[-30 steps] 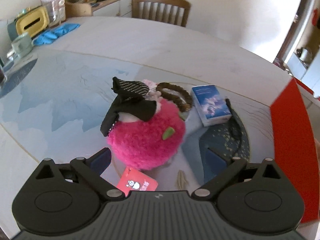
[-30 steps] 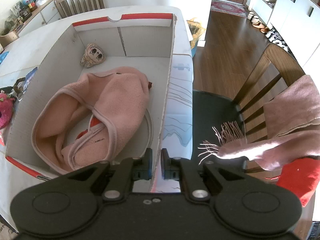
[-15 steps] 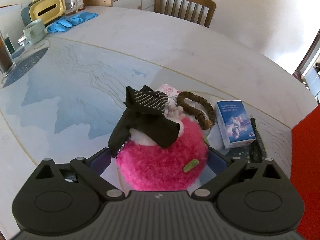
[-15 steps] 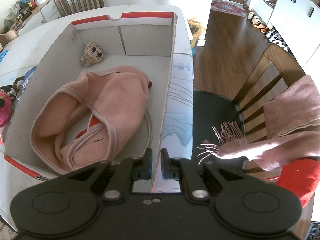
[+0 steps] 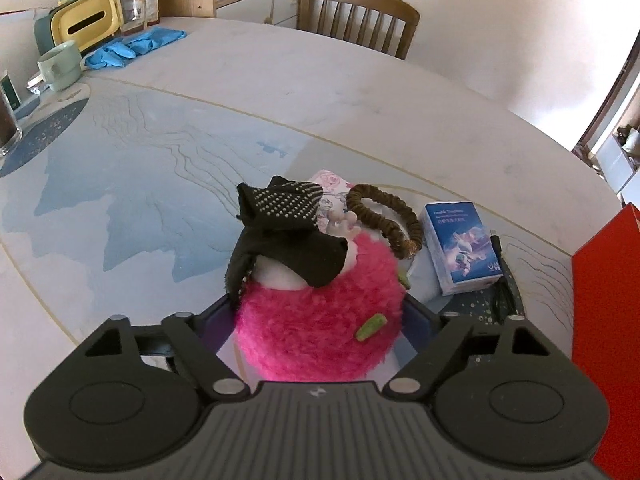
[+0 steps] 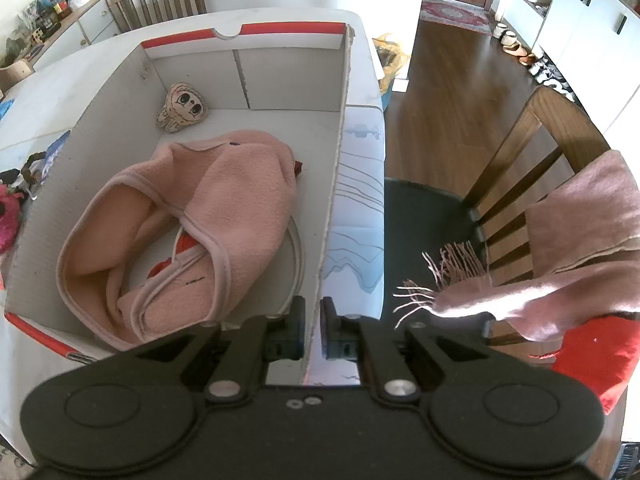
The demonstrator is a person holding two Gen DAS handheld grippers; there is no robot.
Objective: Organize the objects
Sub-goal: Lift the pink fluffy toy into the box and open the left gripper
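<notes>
A fluffy pink plush [image 5: 304, 332] sits on the table with a black studded cloth [image 5: 288, 232] draped on top. My left gripper [image 5: 320, 316] straddles the plush; its jaws are closing, with the pads at the edge of the fur on both sides. Behind the plush lie a brown hair scrunchie [image 5: 384, 216] and a small blue-and-white carton [image 5: 460, 248]. My right gripper [image 6: 314, 328] is shut on the right wall of the white-and-red cardboard box [image 6: 338, 128]. Inside the box lie a pink fleece garment [image 6: 224, 208] and a small doll-face plush [image 6: 182, 108].
The box's red side [image 5: 600, 300] stands just right of the plush. A mug [image 5: 60, 64], a yellow tissue holder [image 5: 88, 24], blue gloves [image 5: 132, 46] and a dark glass [image 5: 8, 128] line the far left of the table. A chair [image 6: 532, 168] draped with a pink scarf [image 6: 560, 280] stands right of the box.
My left gripper moved in over the pink plush, which now sits between its fingers and hides the red tag. Its jaws have narrowed. The right gripper has not moved.
</notes>
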